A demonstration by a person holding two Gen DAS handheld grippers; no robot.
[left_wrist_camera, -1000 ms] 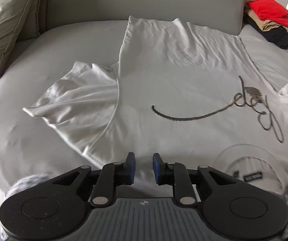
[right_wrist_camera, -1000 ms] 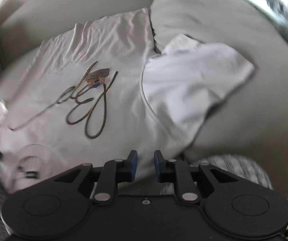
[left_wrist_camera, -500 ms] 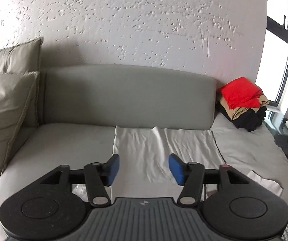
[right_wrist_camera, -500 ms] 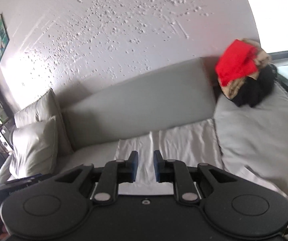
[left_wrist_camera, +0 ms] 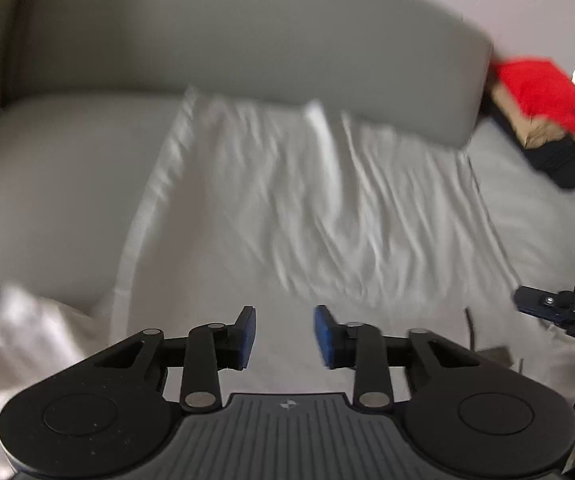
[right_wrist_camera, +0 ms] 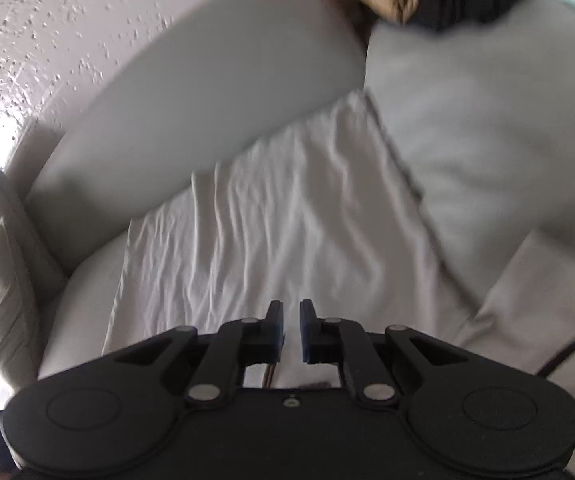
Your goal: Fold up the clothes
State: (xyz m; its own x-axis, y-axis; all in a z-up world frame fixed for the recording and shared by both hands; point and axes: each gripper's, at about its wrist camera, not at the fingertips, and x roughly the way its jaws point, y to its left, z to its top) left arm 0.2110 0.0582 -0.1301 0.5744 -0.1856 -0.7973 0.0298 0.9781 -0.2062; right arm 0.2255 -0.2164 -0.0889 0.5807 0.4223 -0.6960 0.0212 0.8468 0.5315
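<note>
My left gripper and right gripper are matte black with blue pads, silver pivot screws, perhaps a ribbed grey housing

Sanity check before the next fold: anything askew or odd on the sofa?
Mostly fine. The white T-shirt lies spread on the grey sofa but is heavily wrinkled, and its sleeve at lower left is bunched rather than flat. Both frames are motion-blurred, so fine detail is unclear.

I am working in a home living room: grey sofa across the upper frame, cushion at left edge, stacked clothes at upper right, textured wall behind.
</note>
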